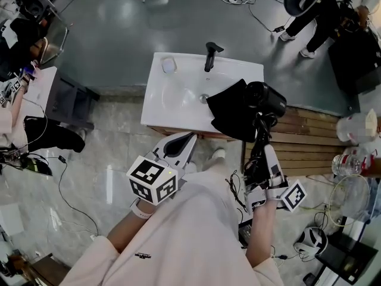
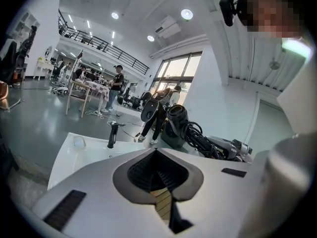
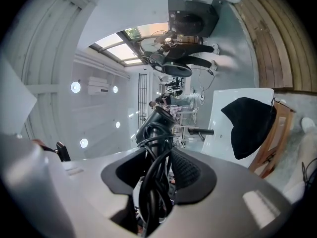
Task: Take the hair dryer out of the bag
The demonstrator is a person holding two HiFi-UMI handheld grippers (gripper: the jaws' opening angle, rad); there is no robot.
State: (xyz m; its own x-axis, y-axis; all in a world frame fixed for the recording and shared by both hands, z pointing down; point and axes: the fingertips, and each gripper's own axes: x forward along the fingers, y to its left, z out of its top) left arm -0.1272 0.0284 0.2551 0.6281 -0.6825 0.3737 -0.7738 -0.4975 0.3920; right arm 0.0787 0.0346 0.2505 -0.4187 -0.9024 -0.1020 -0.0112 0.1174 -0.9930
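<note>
My right gripper (image 1: 264,154) is shut on the handle of the black hair dryer (image 1: 265,99), its cord wound round the handle. The dryer hangs in the air above the right end of the white washbasin (image 1: 178,100). In the right gripper view the dryer (image 3: 156,124) and its cord fill the gap between the jaws. The black bag (image 1: 229,109) lies limp on the basin's right edge, empty and apart from the dryer; it also shows in the right gripper view (image 3: 250,125). My left gripper (image 1: 188,138) is shut on nothing, at the basin's front edge. From the left gripper view (image 2: 157,153) the dryer (image 2: 176,125) shows ahead.
A black faucet (image 1: 209,56) stands at the back of the basin, a small soap dish (image 1: 169,65) at its left. A slatted wooden platform (image 1: 306,142) lies right of the basin. Bottles (image 1: 351,162) and cables crowd the right side; people stand at the far right.
</note>
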